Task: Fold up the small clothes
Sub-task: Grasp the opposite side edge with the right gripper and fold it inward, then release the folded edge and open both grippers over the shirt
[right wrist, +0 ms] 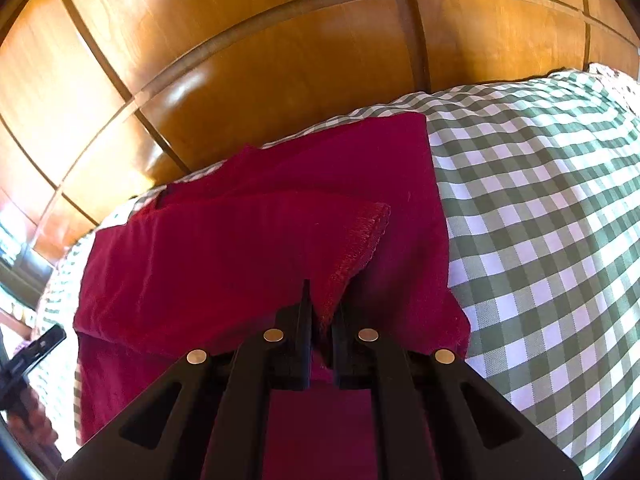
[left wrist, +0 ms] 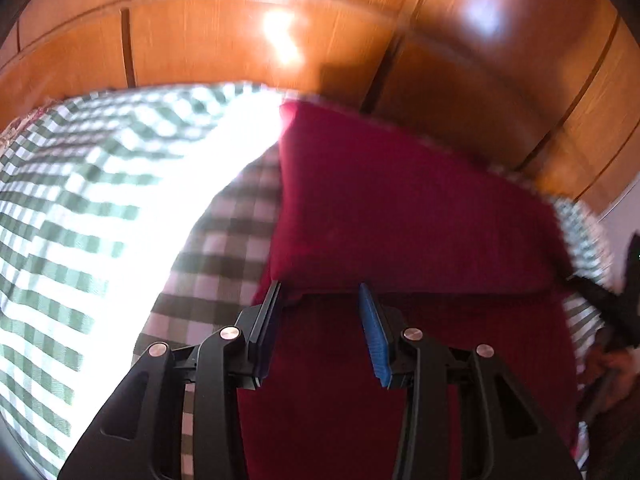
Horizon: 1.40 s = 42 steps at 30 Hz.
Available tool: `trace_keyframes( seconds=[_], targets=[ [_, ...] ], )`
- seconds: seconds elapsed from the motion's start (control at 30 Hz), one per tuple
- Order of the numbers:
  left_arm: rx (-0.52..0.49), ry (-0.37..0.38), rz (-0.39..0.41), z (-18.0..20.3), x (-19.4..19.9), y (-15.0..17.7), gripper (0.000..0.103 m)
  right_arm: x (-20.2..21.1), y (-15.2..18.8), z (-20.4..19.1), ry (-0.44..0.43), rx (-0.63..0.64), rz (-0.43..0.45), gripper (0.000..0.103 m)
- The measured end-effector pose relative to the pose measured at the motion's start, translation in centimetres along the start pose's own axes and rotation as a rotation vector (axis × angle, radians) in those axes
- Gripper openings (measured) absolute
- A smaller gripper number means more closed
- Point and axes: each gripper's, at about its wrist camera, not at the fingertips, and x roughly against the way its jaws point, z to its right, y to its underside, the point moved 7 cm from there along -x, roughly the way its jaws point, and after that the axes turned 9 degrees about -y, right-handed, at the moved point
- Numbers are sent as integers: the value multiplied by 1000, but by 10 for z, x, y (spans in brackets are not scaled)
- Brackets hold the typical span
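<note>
A dark red cloth [left wrist: 400,208] lies folded on a green-and-white checked cover [left wrist: 80,200]. My left gripper [left wrist: 320,286] hovers over the fold's near edge with its jaws apart, and the blue pad [left wrist: 374,332] shows bare, pressing on nothing. In the right wrist view the same red cloth [right wrist: 200,260] has one layer lifted. Its ribbed hem [right wrist: 360,248] runs down into my right gripper [right wrist: 324,300], which is shut on it. The rest of the cloth lies flat beneath on the checked cover [right wrist: 540,220].
Glossy wooden panels [left wrist: 240,40] [right wrist: 280,60] rise just behind the cover's far edge. The other black gripper [left wrist: 624,292] and a hand [left wrist: 616,372] show at the right edge of the left view. A black finger [right wrist: 36,348] pokes in at the right view's left edge.
</note>
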Motion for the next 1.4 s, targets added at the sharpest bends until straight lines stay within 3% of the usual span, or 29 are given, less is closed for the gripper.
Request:
trace_keyframes(
  seconds=[0.1,0.17,0.3,0.4,0.63,0.7,0.77,0.8,0.83,0.9,0.97,1.03,1.1,1.17,1.2,1.33,1.4],
  targets=[
    [-3,-30,-2,-1,-6,5,34,-6,2,4,4,-13,-6,6],
    [25,24,10,-3,6,2,37,1,-2,4,-4,-14,3,11],
    [100,89,70,-23,26,-26,55,30,-12,1,19,8,91,62],
    [184,128,52,-40,17,-52,57,48,-20,-14,-1,49,145,64],
    [285,216,-62,-47,-40,-99,60,26,-21,-40,-44,99,103,64],
    [288,247,-83,-40,-51,-106,56,19,-21,-41,-40,103,91,64],
    [279,257,-86,-28,-59,-108,21,11,-21,-41,-37,104,77,64],
    [268,258,-83,-25,-60,-110,16,5,-22,-41,-31,103,68,64],
    [259,230,-44,-24,-56,-115,9,2,-21,-40,-26,103,63,64],
    [248,209,38,-22,-41,-120,9,-3,-20,-41,-11,106,56,64],
    [203,135,92,-19,-34,-116,9,-6,-19,-41,-5,117,59,64],
    [123,2,73,-17,-42,-103,9,-15,-14,-42,28,144,41,64],
    [71,-85,45,-13,-59,-94,11,-29,-5,-42,80,190,18,65],
    [45,-155,70,-14,-53,-91,23,-35,0,-45,111,235,42,70],
    [31,-202,87,-11,-45,-89,24,-35,1,-48,124,252,40,72],
    [-53,-145,200,16,-2,-68,22,-36,3,-46,111,247,41,77],
    [-116,-118,186,29,3,-46,25,-36,4,-45,111,249,42,78]
  ],
)
